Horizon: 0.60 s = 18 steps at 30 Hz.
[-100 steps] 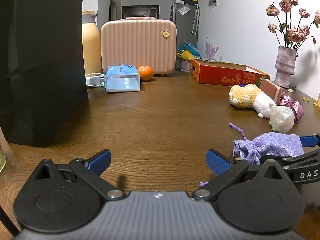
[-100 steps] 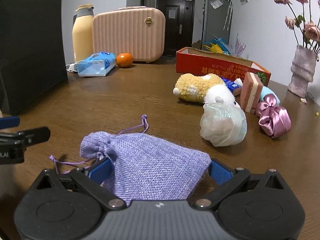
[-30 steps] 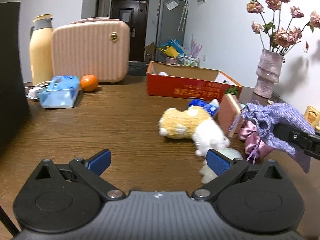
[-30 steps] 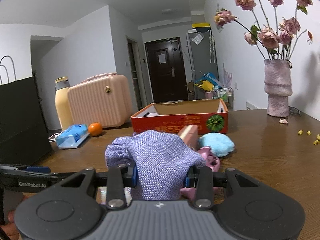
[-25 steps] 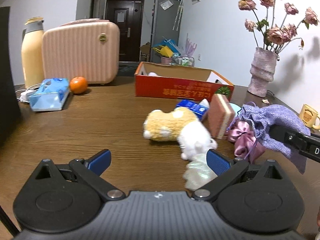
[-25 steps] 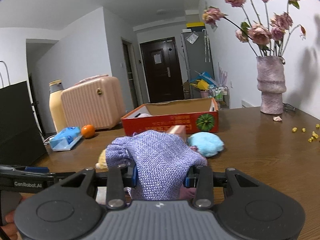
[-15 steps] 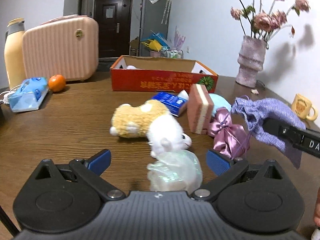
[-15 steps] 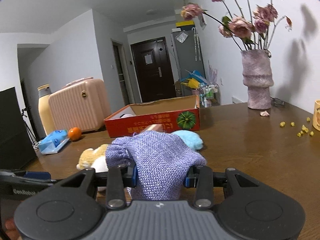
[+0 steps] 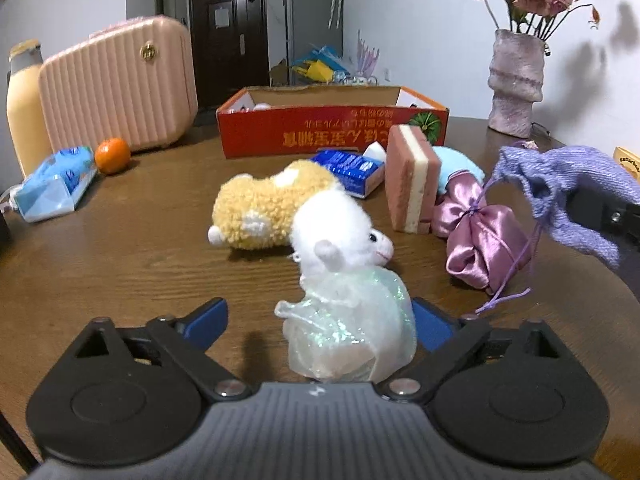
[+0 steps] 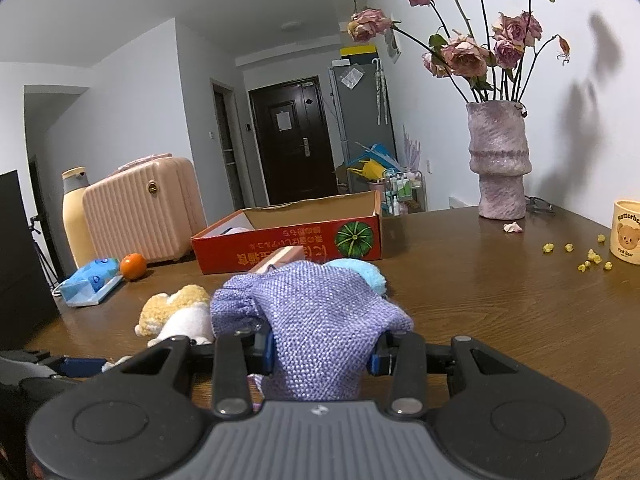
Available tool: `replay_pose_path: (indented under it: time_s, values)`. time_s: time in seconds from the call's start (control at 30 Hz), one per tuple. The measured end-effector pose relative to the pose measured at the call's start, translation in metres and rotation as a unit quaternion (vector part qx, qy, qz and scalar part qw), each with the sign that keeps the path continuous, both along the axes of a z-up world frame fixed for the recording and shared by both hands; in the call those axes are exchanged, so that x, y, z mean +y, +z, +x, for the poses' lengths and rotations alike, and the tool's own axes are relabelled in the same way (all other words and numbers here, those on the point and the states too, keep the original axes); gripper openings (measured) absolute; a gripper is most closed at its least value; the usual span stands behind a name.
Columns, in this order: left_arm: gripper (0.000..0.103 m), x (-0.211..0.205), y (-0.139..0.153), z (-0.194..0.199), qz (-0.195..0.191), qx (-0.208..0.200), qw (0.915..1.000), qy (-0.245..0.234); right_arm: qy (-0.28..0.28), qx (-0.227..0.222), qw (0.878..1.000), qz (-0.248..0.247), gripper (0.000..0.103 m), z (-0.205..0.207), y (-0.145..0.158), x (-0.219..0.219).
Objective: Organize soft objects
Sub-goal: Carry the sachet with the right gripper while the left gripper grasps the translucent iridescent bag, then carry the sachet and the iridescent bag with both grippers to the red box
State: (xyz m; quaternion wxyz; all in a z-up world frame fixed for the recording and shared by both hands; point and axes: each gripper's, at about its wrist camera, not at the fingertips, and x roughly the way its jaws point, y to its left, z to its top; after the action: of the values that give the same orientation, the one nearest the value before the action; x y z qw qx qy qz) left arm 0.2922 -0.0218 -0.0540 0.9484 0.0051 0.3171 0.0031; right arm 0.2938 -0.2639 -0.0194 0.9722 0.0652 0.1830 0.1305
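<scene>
On the wooden table (image 9: 120, 248), from left to right: a blue tissue pack (image 9: 54, 184), an orange (image 9: 112, 155) and a pink ribbed case (image 9: 120, 88) stand at the far left. The red cardboard box (image 9: 332, 132) lies open behind the soft items; something pale shows inside, too little of it to identify. In front lie a yellow-and-white plush toy (image 9: 288, 216), a pink sponge block (image 9: 412, 184) on edge and a pink satin pouch (image 9: 480, 240). The left gripper (image 9: 320, 322) is closing, jaws apart, an iridescent organza bag (image 9: 352, 336) between them, pads not pressing. The right gripper (image 10: 322, 350) is clamped on a purple woven pouch (image 10: 320, 320), held above the table. A vase (image 10: 500, 160) stands far right.
</scene>
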Motion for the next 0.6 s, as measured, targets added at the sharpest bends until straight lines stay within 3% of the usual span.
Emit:
replay_pose_path:
  time_s: [0.1,0.13,0.17,0.6]
  values:
    - [0.071,0.005,-0.003,0.003,-0.015,0.014,0.9998,-0.003,-0.008,-0.002,1.000,-0.001,0.039,0.000,0.000,-0.001]
    - [0.055,0.006,-0.003,0.004,-0.021,0.020,0.9996,-0.007,-0.010,-0.002,1.000,-0.001,0.039,-0.001,-0.001,0.000]
    - [0.050,0.007,-0.004,0.005,-0.025,0.025,0.9993,-0.011,-0.013,-0.002,1.000,-0.001,0.039,-0.001,-0.001,-0.001]
    - [0.046,0.005,0.007,-0.013,-0.019,-0.022,0.9993,-0.024,-0.024,-0.003,1.000,-0.001,0.039,-0.003,-0.003,-0.003]
